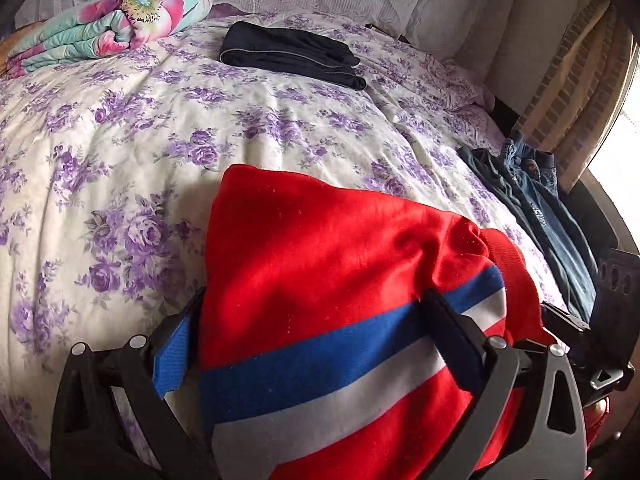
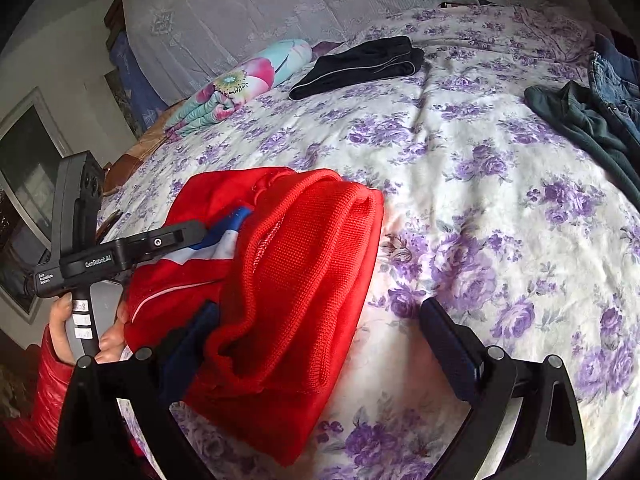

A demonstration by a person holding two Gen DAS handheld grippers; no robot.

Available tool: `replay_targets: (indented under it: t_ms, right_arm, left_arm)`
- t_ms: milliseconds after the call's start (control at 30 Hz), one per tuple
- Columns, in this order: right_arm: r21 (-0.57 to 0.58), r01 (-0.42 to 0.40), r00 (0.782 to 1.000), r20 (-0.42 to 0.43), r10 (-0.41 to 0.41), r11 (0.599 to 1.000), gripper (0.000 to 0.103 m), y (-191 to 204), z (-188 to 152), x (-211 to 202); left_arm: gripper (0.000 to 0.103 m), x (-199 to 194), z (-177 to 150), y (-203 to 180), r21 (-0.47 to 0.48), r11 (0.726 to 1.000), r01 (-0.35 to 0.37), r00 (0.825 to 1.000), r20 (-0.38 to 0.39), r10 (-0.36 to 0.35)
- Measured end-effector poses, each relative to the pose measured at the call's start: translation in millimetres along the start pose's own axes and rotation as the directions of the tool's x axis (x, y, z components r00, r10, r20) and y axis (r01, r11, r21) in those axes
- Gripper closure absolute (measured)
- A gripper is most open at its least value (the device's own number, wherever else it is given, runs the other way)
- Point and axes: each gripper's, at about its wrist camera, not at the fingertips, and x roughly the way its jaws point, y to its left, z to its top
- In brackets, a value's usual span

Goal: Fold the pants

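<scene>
Red pants (image 1: 320, 248) with blue and white stripes lie bunched in a fold on the flowered bed sheet (image 1: 120, 140). My left gripper (image 1: 314, 336) stands open and wide, one finger on each side of the bundle, which fills the gap. In the right wrist view the pants (image 2: 296, 280) show their ribbed red waistband at the near left. My right gripper (image 2: 320, 334) is open; its left finger is against the pants and its right finger stands over bare sheet. The left gripper (image 2: 176, 236) reaches in from the left onto the striped part.
Folded black pants (image 1: 292, 54) lie at the far middle of the bed, beside a rolled floral blanket (image 1: 112, 24). Jeans and dark clothes (image 1: 532, 200) are heaped at the right edge. A hand (image 2: 68, 332) in a red sleeve holds the left gripper's handle. Lace-covered pillows line the back.
</scene>
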Motion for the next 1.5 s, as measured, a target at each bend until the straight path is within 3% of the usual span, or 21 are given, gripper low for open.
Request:
replay_targets:
  t_ms: [167, 267, 333, 367, 400, 467, 567, 700, 800, 867, 967, 1067, 1267, 1400, 1500]
  right_arm:
    - [0.022, -0.032, 0.999, 0.018, 0.032, 0.999, 0.003, -6, 1, -6]
    - [0.045, 0.003, 0.991, 0.133, -0.009, 0.999, 0.004, -6, -6, -26]
    - [0.07, 0.042, 0.966, 0.252, -0.059, 0.997, 0.003, -3, -19, -45]
    - [0.069, 0.026, 0.961, 0.274, -0.044, 0.997, 0.003, -2, -25, -48]
    - [0.062, 0.009, 0.968, 0.248, -0.024, 0.998, 0.003, -1, -30, -43]
    - [0.046, 0.001, 0.993, 0.118, -0.006, 0.999, 0.003, 2, -32, -23]
    - [0.005, 0.022, 0.993, 0.114, -0.023, 1.0, 0.003, 9, -30, -23]
    - [0.048, 0.018, 0.992, 0.123, -0.024, 0.999, 0.003, 3, -29, -34]
    - [0.058, 0.06, 0.984, 0.162, -0.068, 0.997, 0.003, 2, -31, -58]
    - [0.058, 0.044, 0.98, 0.189, -0.054, 0.997, 0.003, -1, -30, -74]
    - [0.08, 0.006, 0.983, 0.18, -0.021, 0.997, 0.003, -5, -21, -87]
    - [0.075, -0.033, 0.984, 0.174, 0.02, 0.997, 0.003, -6, 2, -101]
    - [0.063, -0.056, 0.976, 0.213, 0.042, 0.996, 0.003, -10, 43, -120]
    - [0.105, -0.058, 0.992, 0.122, 0.045, 0.993, 0.003, -19, 41, -86]
    - [0.127, -0.07, 0.998, 0.013, 0.069, 0.989, 0.003, -23, 33, -49]
  left_arm:
    - [0.005, -38, -31, 25, -0.123, 0.984, 0.128, 0.99, 0.068, -0.121]
    - [0.005, -66, -63, 24, -0.093, 0.994, 0.056, 0.989, 0.144, -0.042]
    - [0.005, -76, -78, 17, -0.045, 0.998, -0.035, 0.985, 0.165, 0.042]
    - [0.005, -77, -83, 15, -0.025, 0.998, -0.066, 0.984, 0.164, 0.069]
    - [0.005, -75, -87, 13, -0.01, 0.997, -0.081, 0.984, 0.16, 0.082]
    - [0.005, -73, -91, 12, 0.015, 0.995, -0.1, 0.98, 0.174, 0.096]
    - [0.004, -72, -93, 9, 0.022, 0.991, -0.131, 0.973, 0.193, 0.124]
    - [0.004, -88, -86, 19, -0.037, 0.999, -0.011, 0.984, 0.179, 0.017]
    - [0.004, -111, -84, 29, -0.107, 0.989, 0.101, 0.973, 0.217, -0.076]
    - [0.004, -126, -86, 36, -0.14, 0.982, 0.122, 0.966, 0.243, -0.086]
    - [0.004, -131, -83, 40, -0.173, 0.977, 0.123, 0.971, 0.223, -0.083]
    - [0.005, -137, -61, 31, -0.119, 0.986, 0.119, 0.978, 0.185, -0.096]
    - [0.005, -174, -11, 10, -0.001, 0.994, 0.107, 0.963, 0.25, -0.103]
    - [0.005, -156, -10, 1, 0.035, 0.995, 0.098, 0.974, 0.204, -0.103]
    - [0.005, -117, -24, 8, 0.028, 0.996, 0.081, 0.991, 0.101, -0.084]
